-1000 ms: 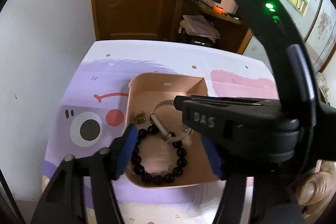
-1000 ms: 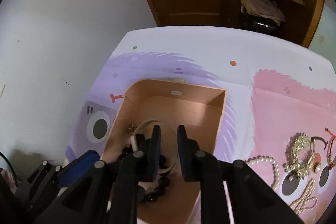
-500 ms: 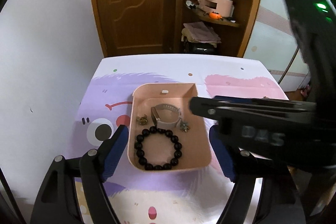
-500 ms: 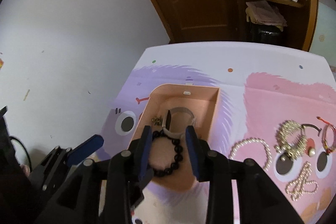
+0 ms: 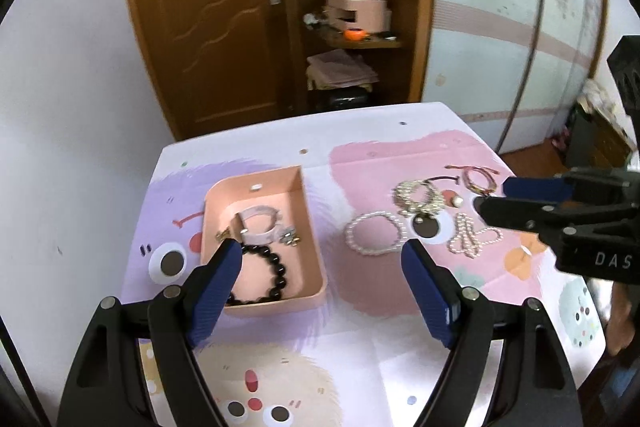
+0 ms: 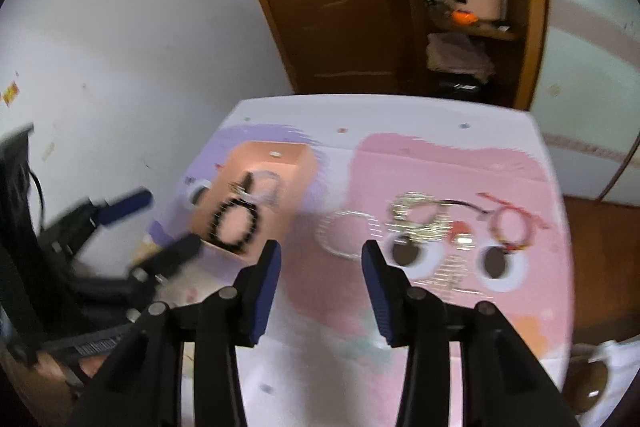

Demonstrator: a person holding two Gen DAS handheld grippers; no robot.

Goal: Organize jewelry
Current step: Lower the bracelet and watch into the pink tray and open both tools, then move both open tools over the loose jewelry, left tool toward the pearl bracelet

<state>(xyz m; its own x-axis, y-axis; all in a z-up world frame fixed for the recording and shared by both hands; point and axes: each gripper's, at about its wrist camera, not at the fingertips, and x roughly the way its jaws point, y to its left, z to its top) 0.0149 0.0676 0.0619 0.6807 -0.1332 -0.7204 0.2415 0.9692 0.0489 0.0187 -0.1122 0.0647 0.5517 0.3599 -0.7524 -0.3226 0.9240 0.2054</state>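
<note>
A pink tray sits on the left of the table and holds a black bead bracelet, a pale bangle and small charms. It also shows blurred in the right wrist view. To its right lie a pearl bracelet, a gold chain pile, a pearl strand and a red cord bracelet. My left gripper is open and empty above the tray's near edge. My right gripper is open and empty above the mat, near the pearl bracelet.
A cartoon mat covers the table. A white wall stands on the left, a brown door and a shelf unit behind. The right gripper's body shows at the right of the left wrist view.
My right gripper has left the tray, opened wider and swung right toward the loose jewelry. My left gripper has pulled back and turned right. The bangle stays in the tray.
</note>
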